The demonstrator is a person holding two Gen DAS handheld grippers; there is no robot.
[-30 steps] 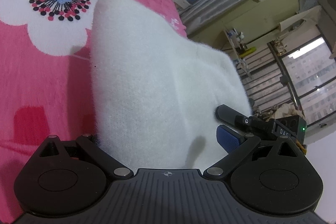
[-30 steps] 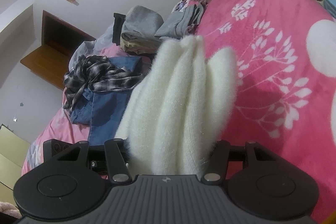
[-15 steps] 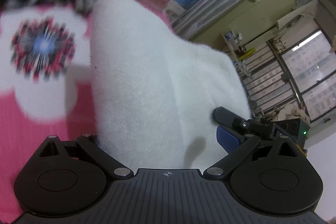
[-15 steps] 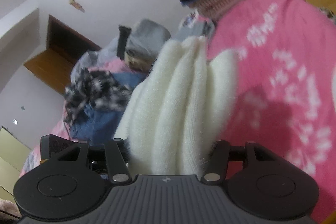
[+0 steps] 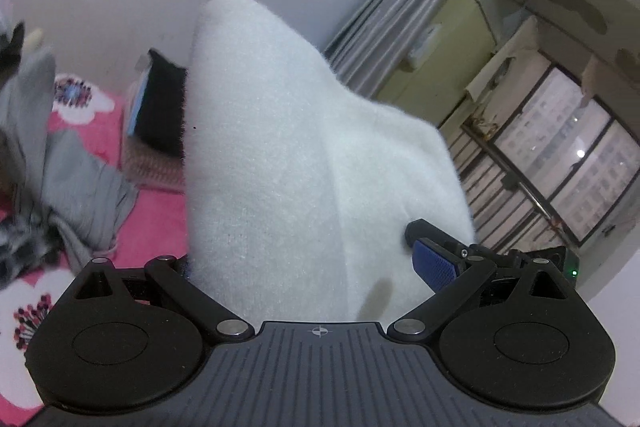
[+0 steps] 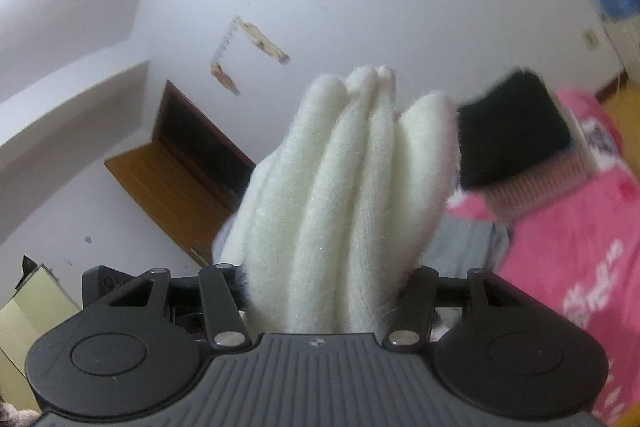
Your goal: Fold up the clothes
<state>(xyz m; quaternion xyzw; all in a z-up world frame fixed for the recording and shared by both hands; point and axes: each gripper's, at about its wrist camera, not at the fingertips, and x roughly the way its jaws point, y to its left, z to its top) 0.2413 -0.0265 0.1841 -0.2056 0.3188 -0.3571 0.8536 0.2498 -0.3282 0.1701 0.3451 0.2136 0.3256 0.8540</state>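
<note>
garment: white fuzzy knit [image 5: 288, 163], up off the pink bedspread [image 5: 156, 223] and filling the gap of both grippers; in the right view it shows as bunched ribs [image 6: 340, 195].
left gripper [image 5: 304, 267]: fabric fills the whole gap and hides the left finger; blue pad [image 5: 434, 265] lies against the cloth on the right. i read it as clamped on a thick fold.
right gripper [image 6: 320, 291]: jaws about half apart, closed on the gathered folds; no daylight beside the cloth.
key relation: cloth runs straight ahead from both jaws, long axis along the fingers, tilted up. neither hand looks nearer; each has its own edge.
next, my guess: spread or lower it flat onto the bed.
hidden: fingertips of both grippers, the hanging hem, the span between the two grips.
hard to read: folded stack [image 6: 516, 143] and grey clothes [image 5: 76, 183] are blurred; can't tell which part of the garment i hold.
</note>
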